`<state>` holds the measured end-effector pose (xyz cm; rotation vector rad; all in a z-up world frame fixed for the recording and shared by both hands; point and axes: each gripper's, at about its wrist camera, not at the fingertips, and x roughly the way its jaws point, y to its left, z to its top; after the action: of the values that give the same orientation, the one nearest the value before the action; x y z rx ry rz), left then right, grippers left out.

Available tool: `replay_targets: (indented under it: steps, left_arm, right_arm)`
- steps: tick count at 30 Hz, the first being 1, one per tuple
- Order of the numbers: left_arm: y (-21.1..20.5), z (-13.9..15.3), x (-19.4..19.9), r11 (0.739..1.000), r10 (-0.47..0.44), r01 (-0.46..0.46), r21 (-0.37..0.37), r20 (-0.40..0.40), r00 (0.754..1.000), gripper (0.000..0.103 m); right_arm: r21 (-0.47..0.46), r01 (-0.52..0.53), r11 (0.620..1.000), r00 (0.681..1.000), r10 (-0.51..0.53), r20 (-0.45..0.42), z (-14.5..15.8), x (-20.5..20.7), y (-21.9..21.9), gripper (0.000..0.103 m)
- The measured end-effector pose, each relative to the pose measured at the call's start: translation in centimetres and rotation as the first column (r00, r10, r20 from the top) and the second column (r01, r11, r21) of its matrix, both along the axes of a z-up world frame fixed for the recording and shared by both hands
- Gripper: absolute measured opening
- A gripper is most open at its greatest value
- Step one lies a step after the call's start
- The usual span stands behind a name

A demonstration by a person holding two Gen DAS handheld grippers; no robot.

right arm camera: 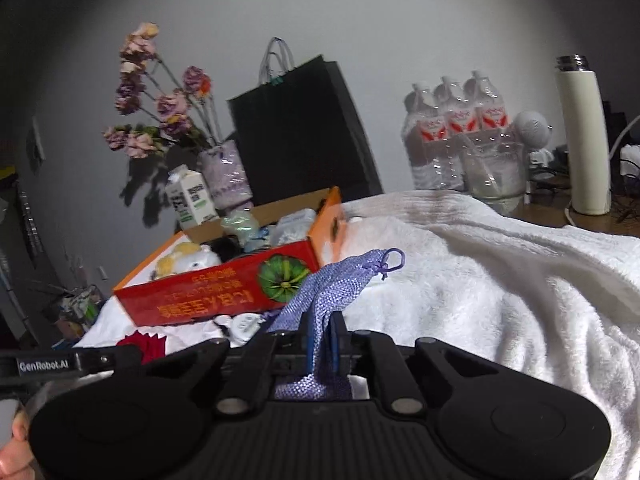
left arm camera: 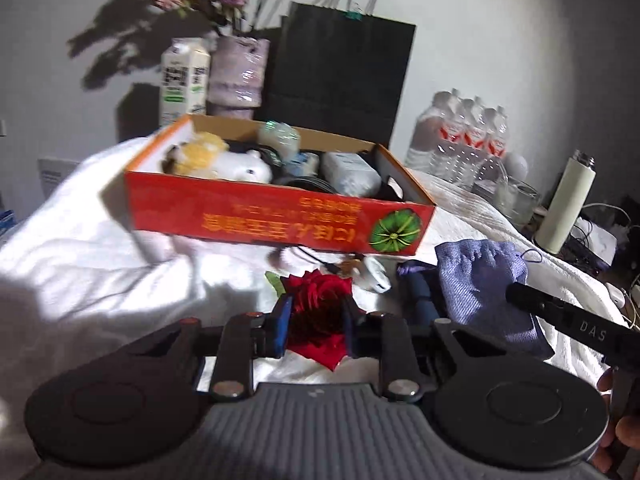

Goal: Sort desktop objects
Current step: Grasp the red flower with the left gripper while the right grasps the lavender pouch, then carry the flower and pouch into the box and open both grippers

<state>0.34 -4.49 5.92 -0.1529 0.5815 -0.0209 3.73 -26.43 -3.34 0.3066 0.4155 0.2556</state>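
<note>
Red box [left arm camera: 276, 216] behind rose [left arm camera: 318, 312]; purple pouch [left arm camera: 484, 284] alongside.

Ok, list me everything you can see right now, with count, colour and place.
rose: 1, red, between left fingers
pouch: 1, purple, pinched by right gripper
box: 1, red-orange, on blanket, holding a plush toy and other items
blanket: 1, white, covering the surface
paper bag: 1, black, behind box
milk carton: 1, white, by vase
vase of flowers: 1, purple, back
water bottles: 1 pack, clear
flask: 1, white, right
left gripper: black
right gripper: black
</note>
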Motion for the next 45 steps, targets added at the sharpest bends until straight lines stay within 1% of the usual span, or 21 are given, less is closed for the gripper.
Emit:
replay_targets:
  steps: [4,8,12,15,19,21,24,26,27,28,29,30,32,33,34,35,36,38,40,43,45]
  left_arm:
    - [0.5,1.2,-2.2,0.999,0.029,-0.029,0.021,0.016,0.999,0.025]
    - [1.3,2.9,-3.0,0.999,0.04,-0.04,0.011,0.043,0.998,0.025]
    - [1.7,5.7,-0.8,0.998,0.031,-0.035,0.049,0.081,0.996,0.025]
    - [2.2,7.5,2.4,0.997,0.02,-0.027,0.072,0.1,0.995,0.025]
    - [3.1,8.5,8.4,0.997,0.023,-0.027,0.069,0.054,0.998,0.026]
    - [3.4,8.5,11.2,0.994,0.029,-0.033,0.101,0.035,0.999,0.026]
    - [4.1,7.6,15.1,0.994,0.031,-0.028,0.107,-0.02,0.999,0.026]
    - [4.7,6.4,17.6,0.996,0.029,-0.021,0.092,-0.085,0.996,0.029]
    - [5.1,5.6,18.6,0.996,0.033,-0.023,0.088,-0.115,0.993,0.044]
    - [5.3,5.0,19.4,0.996,0.038,-0.026,0.09,-0.135,0.99,0.065]
    - [5.5,4.6,19.8,0.994,0.056,-0.043,0.104,-0.132,0.99,0.07]
    - [5.5,4.6,19.8,0.99,0.077,-0.063,0.126,-0.111,0.991,0.072]
    - [5.5,5.1,19.8,0.985,0.067,-0.052,0.163,-0.09,0.994,0.074]
    - [5.6,5.5,19.8,0.985,0.062,-0.047,0.168,-0.089,0.994,0.082]
    - [5.8,6.0,19.8,0.985,0.067,-0.053,0.167,-0.084,0.994,0.09]
    - [6.0,6.4,19.9,0.982,0.087,-0.074,0.171,-0.073,0.994,0.094]
    - [6.1,6.9,20.1,0.978,0.117,-0.104,0.182,-0.061,0.991,0.1]
    - [6.4,7.5,20.6,0.966,0.173,-0.157,0.204,-0.061,0.983,0.1]
    - [6.6,8.0,20.6,0.964,0.196,-0.178,0.196,-0.076,0.978,0.1]
    - [6.6,8.3,20.1,0.957,0.237,-0.217,0.19,-0.092,0.967,0.1]
    - [6.5,8.4,19.6,0.952,0.253,-0.228,0.204,-0.106,0.962,0.1]
  right_arm:
    - [0.002,-0.079,0.997,0.996,0.079,0.032,0.8,-1.1,1.1,0.006]
    - [0.006,-0.132,0.991,0.989,0.132,0.073,2.7,-2.5,1.8,0.006]
    - [-0.018,-0.146,0.989,0.982,0.147,0.115,6.2,-2.9,2.4,0.006]
    - [-0.036,-0.15,0.988,0.975,0.154,0.157,9.3,-1.8,2.7,0.006]
    - [-0.077,-0.174,0.982,0.965,0.186,0.183,12.8,3.1,4.1,0.006]
    - [-0.083,-0.199,0.977,0.965,0.21,0.157,13.7,6.7,5.0,0.006]
    - [-0.128,-0.206,0.97,0.97,0.219,0.101,13.6,12.0,7.4,0.006]
    - [-0.117,-0.233,0.965,0.97,0.24,0.042,12.5,15.7,8.9,0.006]
    - [-0.102,-0.244,0.964,0.97,0.245,-0.002,11.5,17.6,9.5,0.007]
    - [-0.095,-0.25,0.964,0.968,0.246,-0.051,10.4,19.5,10.2,0.012]
    - [-0.103,-0.248,0.963,0.965,0.237,-0.109,9.1,21.2,10.9,0.021]
    - [-0.147,-0.226,0.963,0.966,0.201,-0.165,7.9,22.6,11.7,0.023]
    - [-0.238,-0.166,0.957,0.964,0.106,-0.244,6.2,24.3,12.5,0.027]
    - [-0.243,-0.164,0.956,0.955,0.093,-0.28,5.8,24.7,12.5,0.029]
    - [-0.212,-0.175,0.961,0.948,0.106,-0.301,5.7,24.8,12.1,0.04]
    - [-0.162,-0.179,0.97,0.946,0.124,-0.301,5.8,24.7,11.5,0.052]
    - [-0.118,-0.169,0.978,0.948,0.129,-0.292,6.1,24.4,10.9,0.057]
    - [-0.102,-0.14,0.985,0.954,0.107,-0.28,7.0,23.9,10.5,0.061]
    - [-0.114,-0.142,0.983,0.957,0.107,-0.268,8.2,23.3,10.4,0.061]
    - [-0.119,-0.157,0.98,0.96,0.123,-0.251,9.7,22.7,10.4,0.071]
    - [-0.128,-0.156,0.979,0.965,0.124,-0.233,10.5,22.1,10.6,0.073]
